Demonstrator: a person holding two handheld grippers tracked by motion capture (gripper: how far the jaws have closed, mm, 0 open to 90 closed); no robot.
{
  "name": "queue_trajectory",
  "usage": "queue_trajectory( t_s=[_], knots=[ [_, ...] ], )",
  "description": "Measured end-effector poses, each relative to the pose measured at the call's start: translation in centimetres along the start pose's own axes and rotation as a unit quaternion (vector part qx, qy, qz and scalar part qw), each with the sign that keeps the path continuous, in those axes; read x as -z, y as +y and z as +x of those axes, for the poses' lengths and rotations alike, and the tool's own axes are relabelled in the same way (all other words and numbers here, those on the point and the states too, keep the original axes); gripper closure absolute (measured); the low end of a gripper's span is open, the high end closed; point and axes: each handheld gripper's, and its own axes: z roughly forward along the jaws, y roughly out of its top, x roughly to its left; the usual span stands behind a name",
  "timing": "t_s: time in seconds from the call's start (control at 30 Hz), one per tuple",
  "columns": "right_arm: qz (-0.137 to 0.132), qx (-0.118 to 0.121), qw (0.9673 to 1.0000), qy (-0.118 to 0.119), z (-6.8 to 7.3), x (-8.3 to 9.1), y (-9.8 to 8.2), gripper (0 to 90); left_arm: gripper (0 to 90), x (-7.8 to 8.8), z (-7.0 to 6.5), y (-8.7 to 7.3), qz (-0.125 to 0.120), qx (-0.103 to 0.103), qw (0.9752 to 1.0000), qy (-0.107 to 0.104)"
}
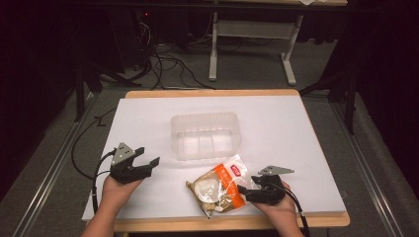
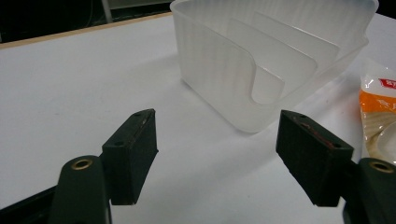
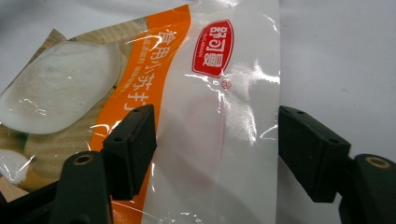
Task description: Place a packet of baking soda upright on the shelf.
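Observation:
A shiny snack bag (image 1: 220,190), orange, white and tan with a red logo, lies flat near the table's front edge. My right gripper (image 1: 243,193) reaches it from the right. In the right gripper view the bag's white end (image 3: 210,84) lies between the jaws of that gripper (image 3: 217,149), which stand wide apart, not pressing it. A translucent plastic container (image 1: 205,136) with inner dividers stands at the table's middle. My left gripper (image 1: 148,156) hovers to its left, open and empty. In the left gripper view this gripper (image 2: 217,154) points at the container's near corner (image 2: 252,93), with the bag (image 2: 378,116) at the right edge.
A white sheet (image 1: 276,123) covers the wooden table. Beyond the far edge are a desk frame's white legs (image 1: 213,49) and cables (image 1: 168,69) on the floor. Open white surface lies around the container on all sides.

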Motion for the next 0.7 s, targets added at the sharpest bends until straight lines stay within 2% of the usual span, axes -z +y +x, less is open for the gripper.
queue_trajectory(
  t_s=[0.1, 0.2, 0.33, 0.43, 0.53, 0.63, 0.7],
  knots=[
    [-0.006, -0.002, 1.0, 0.002, 0.0, 0.3, 0.0, 34.3, 29.5, 0.0, 0.0, 0.0, 0.0, -0.001, 1.0, 0.0],
    [-0.028, -0.003, 0.9995, 0.014, -0.2, 1.2, 0.1, 40.3, 29.6, -0.1, 0.0, 0.0, 0.001, -0.002, 1.0, -0.001],
    [-0.045, -0.001, 0.9985, 0.031, -0.2, 2.0, 0.2, 44.2, 29.5, -0.1, -0.1, 0.0, 0.003, -0.002, 1.0, -0.001],
    [-0.051, -0.001, 0.9982, 0.032, 0.0, 2.3, 0.3, 44.7, 29.5, -0.1, -0.1, 0.0, 0.005, -0.003, 1.0, -0.001],
    [-0.071, 0.015, 0.9968, 0.033, 0.6, 2.9, 0.4, 46.3, 29.5, -0.2, -0.2, -0.1, 0.005, -0.005, 1.0, -0.001],
    [-0.08, 0.019, 0.996, 0.036, 1.0, 3.2, 0.4, 47.7, 29.5, -0.2, -0.2, -0.1, 0.007, -0.006, 1.0, -0.002],
    [-0.088, 0.026, 0.9948, 0.045, 1.5, 3.4, 0.4, 49.7, 29.5, -0.2, -0.2, -0.1, 0.008, -0.007, 0.9999, -0.002]
  ],
)
